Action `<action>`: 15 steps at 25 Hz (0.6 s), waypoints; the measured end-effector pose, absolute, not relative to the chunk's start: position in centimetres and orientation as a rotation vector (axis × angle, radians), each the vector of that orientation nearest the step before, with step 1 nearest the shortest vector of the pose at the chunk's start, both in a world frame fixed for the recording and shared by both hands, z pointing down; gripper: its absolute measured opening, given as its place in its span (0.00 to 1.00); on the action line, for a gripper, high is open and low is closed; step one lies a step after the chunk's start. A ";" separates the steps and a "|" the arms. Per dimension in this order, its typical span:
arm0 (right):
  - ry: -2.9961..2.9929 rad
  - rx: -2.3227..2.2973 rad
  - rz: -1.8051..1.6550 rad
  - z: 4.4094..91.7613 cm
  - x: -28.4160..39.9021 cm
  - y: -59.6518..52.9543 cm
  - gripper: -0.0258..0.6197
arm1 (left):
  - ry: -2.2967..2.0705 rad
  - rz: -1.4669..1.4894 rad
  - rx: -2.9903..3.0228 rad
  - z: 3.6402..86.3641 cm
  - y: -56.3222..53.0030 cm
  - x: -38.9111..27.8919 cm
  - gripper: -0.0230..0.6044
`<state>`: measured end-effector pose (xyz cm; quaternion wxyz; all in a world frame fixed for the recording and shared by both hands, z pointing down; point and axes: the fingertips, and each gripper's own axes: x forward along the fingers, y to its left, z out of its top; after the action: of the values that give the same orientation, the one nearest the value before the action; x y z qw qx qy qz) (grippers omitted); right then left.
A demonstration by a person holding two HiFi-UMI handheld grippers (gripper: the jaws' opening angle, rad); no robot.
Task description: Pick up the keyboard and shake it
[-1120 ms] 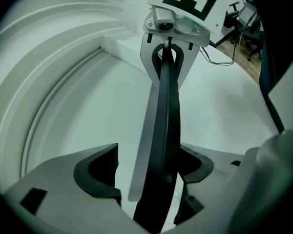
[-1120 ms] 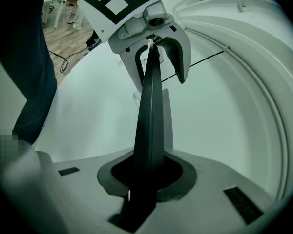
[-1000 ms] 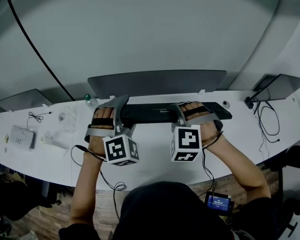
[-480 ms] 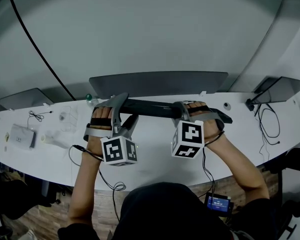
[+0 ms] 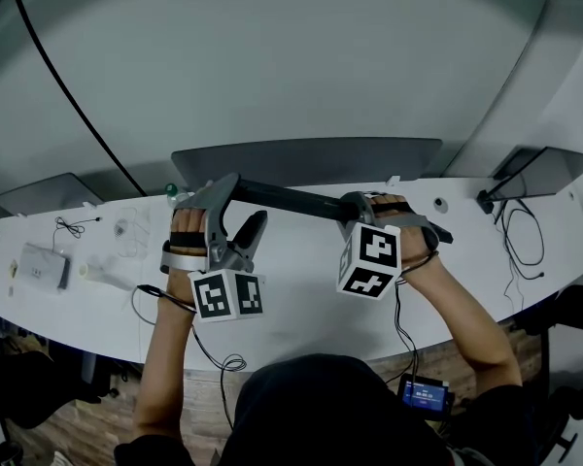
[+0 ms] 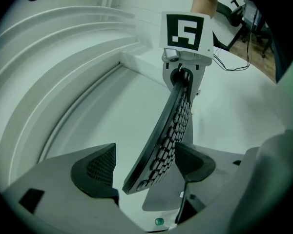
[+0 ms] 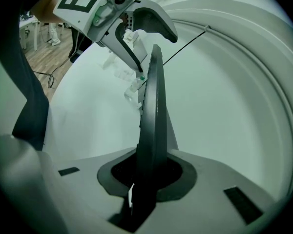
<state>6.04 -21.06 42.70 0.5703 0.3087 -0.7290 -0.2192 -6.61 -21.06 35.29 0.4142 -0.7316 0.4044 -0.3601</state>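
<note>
The black keyboard [image 5: 293, 200] hangs in the air above the white desk [image 5: 291, 299], tipped onto its long edge. My right gripper [image 5: 356, 208] is shut on its right part; in the right gripper view the jaws [image 7: 149, 173] pinch the thin edge of the keyboard [image 7: 151, 106]. My left gripper [image 5: 243, 204] stands open around the left end. In the left gripper view the keyboard [image 6: 173, 126] runs between the two pads [image 6: 95, 167], its keys close to the right pad and a clear gap at the left one. The right gripper [image 6: 182, 74] shows at the far end.
A monitor [image 5: 306, 158] stands just behind the keyboard. Closed laptops lie at the far left [image 5: 44, 194] and far right [image 5: 544, 168]. A small green-capped bottle [image 5: 173, 193], a white box [image 5: 39, 266] and loose cables [image 5: 515, 233] lie on the desk.
The keyboard has come up off the desk and turned from flat onto its edge. Both grippers rose with it, and the left gripper's jaws now stand apart around it.
</note>
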 end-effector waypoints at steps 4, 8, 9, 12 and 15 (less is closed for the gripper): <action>-1.757 0.760 -0.458 42.3 6.3 -21.3 0.17 | 1.049 -0.849 -1.925 34.9 -20.9 -6.7 0.64; -1.810 0.791 -0.400 42.0 6.5 -21.5 0.17 | 1.088 -0.786 -2.015 34.7 -20.9 -6.7 0.64; -1.823 0.797 -0.386 42.0 6.5 -21.5 0.17 | 1.099 -0.771 -2.036 34.6 -21.0 -6.8 0.64; -1.868 0.817 -0.341 41.7 6.5 -21.6 0.17 | 1.133 -0.710 -2.095 34.1 -21.0 -6.9 0.64; -1.927 0.839 -0.286 41.3 6.4 -21.5 0.17 | 1.167 -0.675 -2.117 33.7 -21.0 -7.0 0.64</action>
<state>6.37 -21.53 41.30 0.4885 0.3451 -0.7928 -0.1177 -7.04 -20.99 33.73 0.3107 -0.8018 0.4418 -0.2556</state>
